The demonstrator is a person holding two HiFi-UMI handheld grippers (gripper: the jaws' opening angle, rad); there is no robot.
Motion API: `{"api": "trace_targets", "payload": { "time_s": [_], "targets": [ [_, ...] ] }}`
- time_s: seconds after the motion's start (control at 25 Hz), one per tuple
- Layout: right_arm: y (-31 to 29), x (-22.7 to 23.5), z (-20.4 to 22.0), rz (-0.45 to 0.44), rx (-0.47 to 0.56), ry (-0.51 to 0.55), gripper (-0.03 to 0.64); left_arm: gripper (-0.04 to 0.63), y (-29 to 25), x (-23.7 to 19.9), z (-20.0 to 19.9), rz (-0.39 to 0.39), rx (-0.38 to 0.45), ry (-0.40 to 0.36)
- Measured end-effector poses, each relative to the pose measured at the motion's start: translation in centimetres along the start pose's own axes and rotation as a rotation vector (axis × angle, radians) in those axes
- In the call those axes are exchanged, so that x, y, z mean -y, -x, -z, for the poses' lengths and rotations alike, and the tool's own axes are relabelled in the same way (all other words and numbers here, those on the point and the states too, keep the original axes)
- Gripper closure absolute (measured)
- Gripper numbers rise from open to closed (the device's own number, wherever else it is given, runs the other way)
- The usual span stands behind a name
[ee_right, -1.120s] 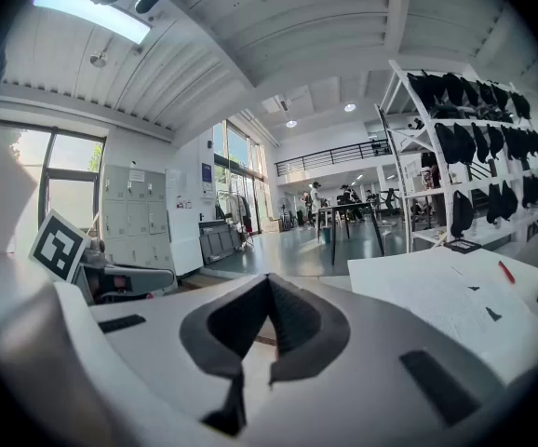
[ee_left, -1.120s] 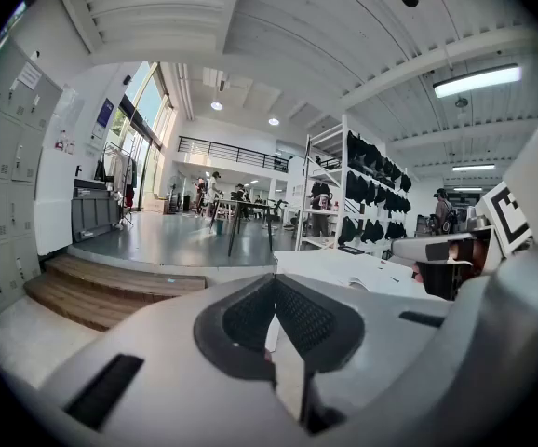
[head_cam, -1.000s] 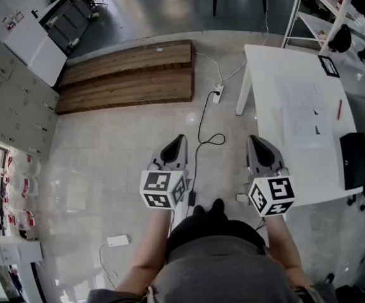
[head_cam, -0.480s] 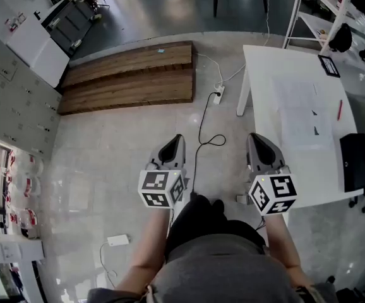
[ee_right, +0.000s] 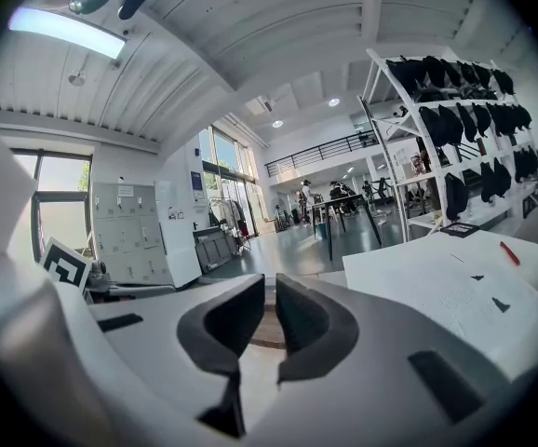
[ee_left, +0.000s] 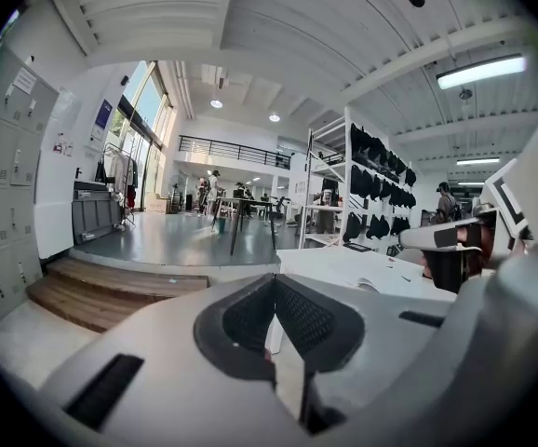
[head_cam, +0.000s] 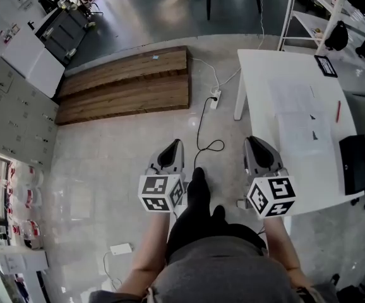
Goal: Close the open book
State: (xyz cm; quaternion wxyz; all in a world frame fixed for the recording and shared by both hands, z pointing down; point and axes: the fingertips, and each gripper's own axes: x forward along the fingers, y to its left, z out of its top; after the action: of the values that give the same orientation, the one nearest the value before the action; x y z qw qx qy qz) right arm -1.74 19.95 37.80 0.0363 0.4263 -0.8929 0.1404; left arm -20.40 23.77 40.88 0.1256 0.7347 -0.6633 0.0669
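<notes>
The open book [head_cam: 299, 115] lies flat with white pages up on the white table [head_cam: 261, 74] at the right; its pages also show in the right gripper view [ee_right: 474, 296]. I stand on the floor short of the table. My left gripper [head_cam: 175, 145] hangs over the floor, its jaws touching and empty [ee_left: 274, 282]. My right gripper [head_cam: 255, 142] is near the table's front corner, well short of the book. Its jaws have just been opening and stand a narrow gap apart with nothing between them [ee_right: 270, 291].
A red pen [head_cam: 338, 111] and a black object [head_cam: 354, 163] lie on the table's right side. A power strip [head_cam: 215, 96] with a black cable lies on the floor ahead. A wooden platform [head_cam: 125, 84] is at the back left, a shelf rack [head_cam: 334, 11] at the back right.
My foot has stepped forward between the two grippers, and the view has shifted slightly toward the table. Both grippers stay in nearly the same place.
</notes>
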Motion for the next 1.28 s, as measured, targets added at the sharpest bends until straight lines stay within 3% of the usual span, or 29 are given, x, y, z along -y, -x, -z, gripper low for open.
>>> {"api": "trace_targets", "payload": {
  "time_s": [0.52,0.92,1.28],
  "targets": [
    [-10.5,1.8,-0.8,0.041,-0.063,-0.038,0.557,0.589,-10.6,-5.0,-1.4,0.073,-0.035,0.026],
    [-18.6,4.1,-0.9,0.156,-0.114,-0.078,0.555,0.589,-19.8,-9.8,-4.3,0.161,-0.051,0.016],
    [-21.7,6.6,-1.1,0.3,-0.131,-0.107,0.555,0.589,-25.9,-11.5,-4.9,0.274,-0.084,0.022]
  ]
}}
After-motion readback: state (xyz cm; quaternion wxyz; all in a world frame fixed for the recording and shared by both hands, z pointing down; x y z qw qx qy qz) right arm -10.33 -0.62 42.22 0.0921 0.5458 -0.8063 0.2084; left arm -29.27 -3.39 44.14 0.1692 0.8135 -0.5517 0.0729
